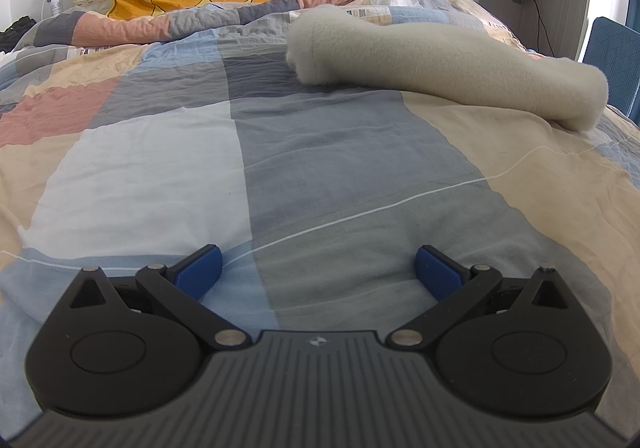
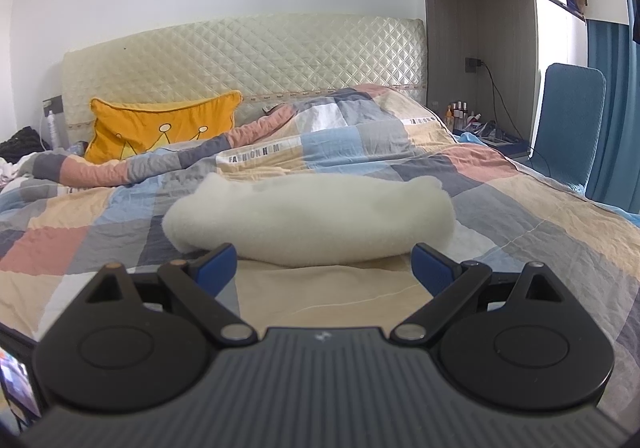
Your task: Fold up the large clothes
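Folded fleece (image 2: 308, 222) lies on the quilt (image 1: 320, 152), below the pillow (image 2: 160, 130). Left tool (image 1: 319, 268) spread, empty, near fleece. Right tool (image 2: 323, 266) spread, empty, just before fleece.

Bed (image 2: 540, 208) w/ quilted cream headboard (image 2: 248, 56) carries everything. Patchwork duvet (image 1: 280, 152) in blue, grey, peach, pink and white squares covers the top, flat near the camera, bunched into a ridge toward the headboard. Cream fleece garment (image 2: 308, 220) lies folded in a thick bundle directly on the duvet, mid-bed. Yellow cushion (image 2: 160, 130) w/ crown print leans at the headboard, left side, partly behind the ridge. Thin white cord (image 1: 360, 214) runs across the duvet.
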